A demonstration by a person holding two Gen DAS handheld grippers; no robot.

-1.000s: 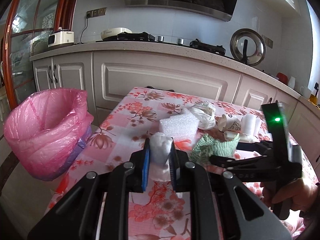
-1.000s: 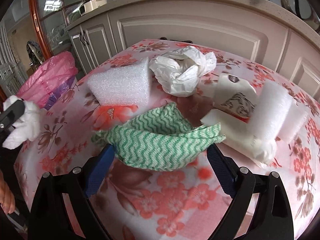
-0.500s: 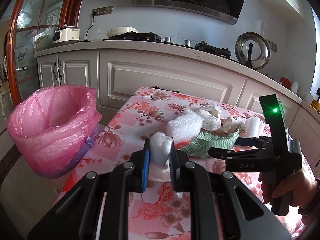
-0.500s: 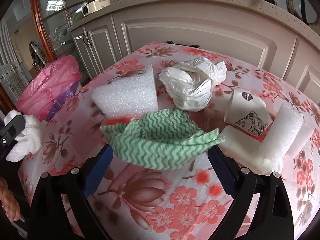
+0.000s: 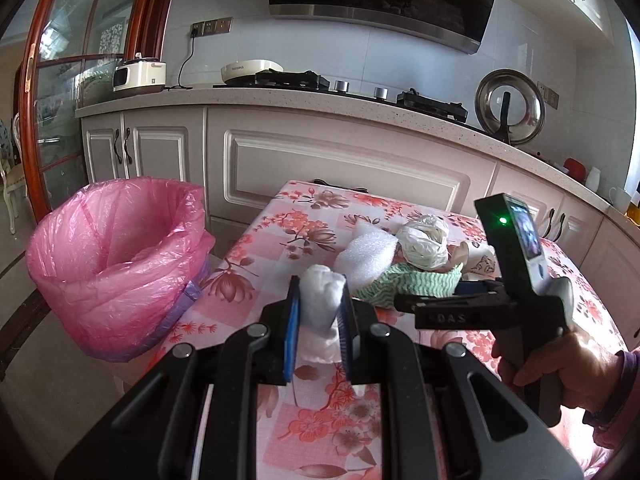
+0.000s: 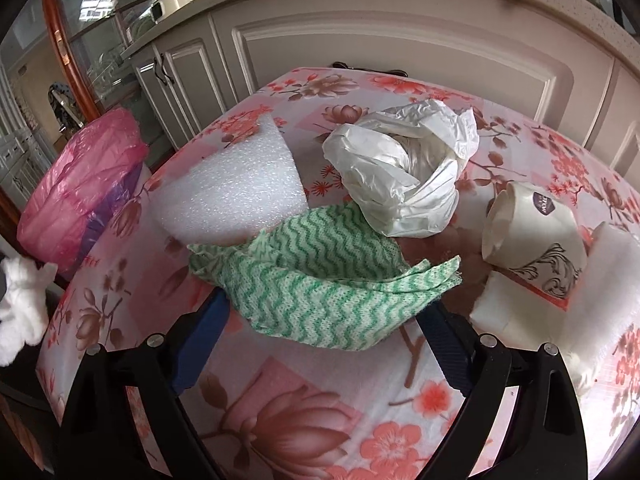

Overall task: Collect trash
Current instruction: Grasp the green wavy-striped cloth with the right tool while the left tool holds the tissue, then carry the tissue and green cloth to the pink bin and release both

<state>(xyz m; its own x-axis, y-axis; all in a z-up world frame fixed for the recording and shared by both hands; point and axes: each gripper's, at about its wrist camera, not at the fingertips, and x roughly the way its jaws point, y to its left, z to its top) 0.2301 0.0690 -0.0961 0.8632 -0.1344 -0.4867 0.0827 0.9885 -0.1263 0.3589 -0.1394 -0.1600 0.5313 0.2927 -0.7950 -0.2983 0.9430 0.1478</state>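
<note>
Closing in, the right gripper (image 6: 320,344) has begun narrowing its still-released jaws around the green-striped cloth (image 6: 324,276) on the floral table (image 6: 280,432); the left gripper (image 5: 318,320) stays clamped on a white tissue wad (image 5: 320,296) near the pink-lined bin (image 5: 116,264).

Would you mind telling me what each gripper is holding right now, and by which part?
The left gripper pinches a white tissue wad across its middle. The right gripper holds nothing: its jaws straddle the green wavy cloth.
</note>
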